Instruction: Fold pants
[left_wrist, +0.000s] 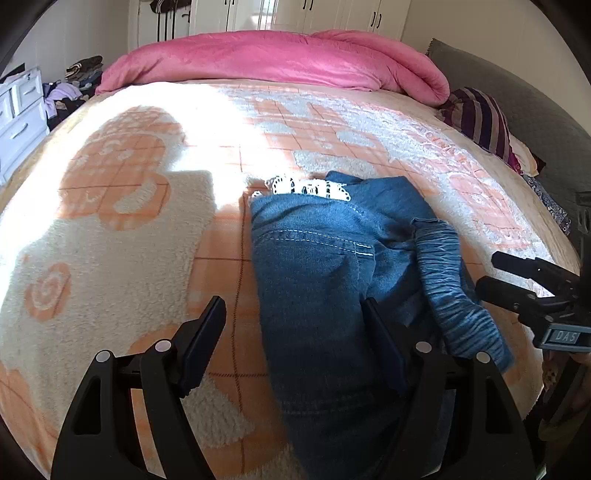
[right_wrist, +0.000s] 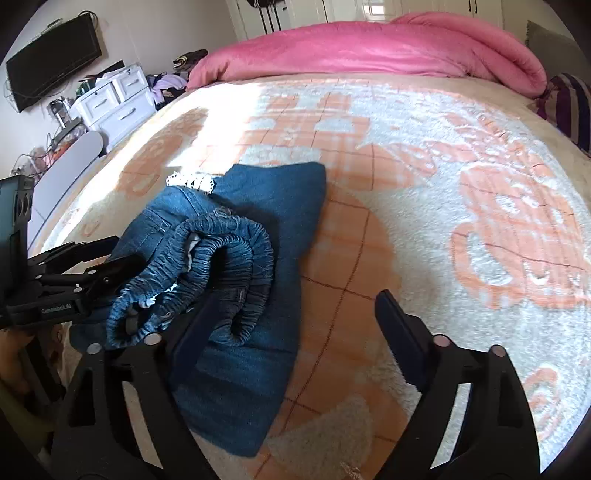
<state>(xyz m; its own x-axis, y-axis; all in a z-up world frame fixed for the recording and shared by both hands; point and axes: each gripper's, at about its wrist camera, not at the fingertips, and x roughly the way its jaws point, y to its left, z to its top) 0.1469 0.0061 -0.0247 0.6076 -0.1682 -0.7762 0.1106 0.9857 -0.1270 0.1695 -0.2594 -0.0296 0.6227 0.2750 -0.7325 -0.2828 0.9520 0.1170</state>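
Note:
Blue denim pants (left_wrist: 317, 266) lie bunched on the bed, with a white lace trim (left_wrist: 306, 187) at the far end and the gathered elastic waistband (left_wrist: 458, 284) curled at the right. My left gripper (left_wrist: 295, 314) is open, its right finger over the denim. The pants (right_wrist: 258, 236) also show in the right wrist view, waistband (right_wrist: 221, 258) looped on top. My right gripper (right_wrist: 295, 321) is open and empty, its left finger beside the waistband. The right gripper also shows in the left wrist view (left_wrist: 517, 277), and the left gripper in the right wrist view (right_wrist: 99, 258).
The bed carries a cream and orange fleece blanket (left_wrist: 129, 221). A pink duvet (left_wrist: 277, 59) is rolled at the far end. A striped pillow (left_wrist: 480, 118) lies at the right. White drawers (right_wrist: 114, 99) and a wall TV (right_wrist: 51, 59) stand at the left.

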